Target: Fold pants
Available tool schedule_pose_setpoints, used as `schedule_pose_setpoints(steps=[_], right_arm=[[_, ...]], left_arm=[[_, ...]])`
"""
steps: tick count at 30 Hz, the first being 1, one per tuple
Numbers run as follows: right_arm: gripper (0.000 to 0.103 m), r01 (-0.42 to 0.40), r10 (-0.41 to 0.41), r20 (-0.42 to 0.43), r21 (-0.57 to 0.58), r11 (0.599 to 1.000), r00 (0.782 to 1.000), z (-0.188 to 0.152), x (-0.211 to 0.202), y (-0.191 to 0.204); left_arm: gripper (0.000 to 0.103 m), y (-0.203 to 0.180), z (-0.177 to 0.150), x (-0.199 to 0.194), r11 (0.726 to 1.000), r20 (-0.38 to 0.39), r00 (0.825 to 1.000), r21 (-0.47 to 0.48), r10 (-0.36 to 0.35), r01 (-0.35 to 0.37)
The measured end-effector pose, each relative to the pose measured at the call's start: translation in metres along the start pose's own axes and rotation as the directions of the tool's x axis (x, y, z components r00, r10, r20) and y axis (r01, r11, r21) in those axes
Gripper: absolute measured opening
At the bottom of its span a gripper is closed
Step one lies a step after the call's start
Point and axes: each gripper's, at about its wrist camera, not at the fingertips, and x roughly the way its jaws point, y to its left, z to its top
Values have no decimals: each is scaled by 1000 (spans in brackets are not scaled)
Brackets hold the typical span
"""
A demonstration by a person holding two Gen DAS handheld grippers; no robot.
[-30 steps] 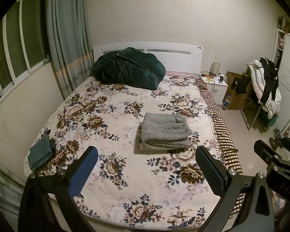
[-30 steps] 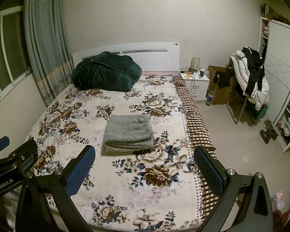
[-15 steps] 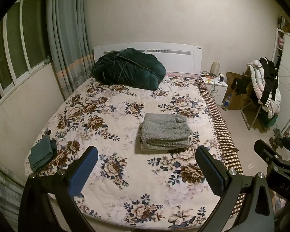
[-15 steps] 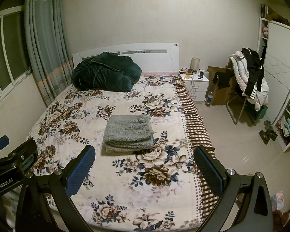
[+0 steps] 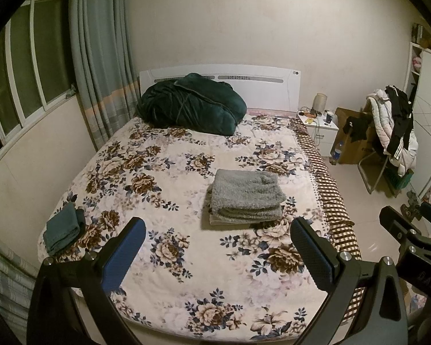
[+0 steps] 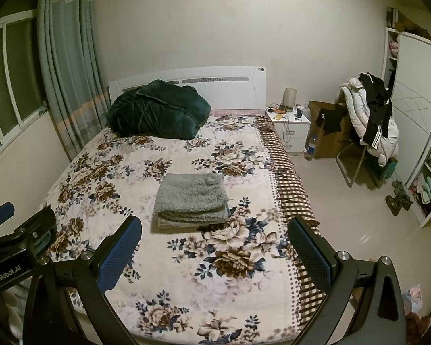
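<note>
A bedroom is spreading out before me, the floral bed (image 5: pixel 169 258) filling most of it. I am holding my left gripper (image 5: pixel 218 254) and right gripper (image 6: pixel 215 251) above its foot end, both spread wide and gripping nothing. Beyond them the grey pants (image 6: pixel 191 199) are lying folded in a neat stack on the bed's right-hand half, well apart from my fingers. The fold is looking finished, I think; any tidying should press the stack's edges lightly, not drag it. Farther off, a dark green quilt (image 5: pixel 191 103) is resting against the headboard.
</note>
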Motion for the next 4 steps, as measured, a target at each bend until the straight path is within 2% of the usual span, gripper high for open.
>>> schedule_pose_setpoints(steps=[4], right_arm=[[103, 3, -3, 0, -1, 1000, 1000, -2, 1, -1]], left_arm=[[103, 5, 3, -4, 1000, 5, 1000, -4, 4, -4]])
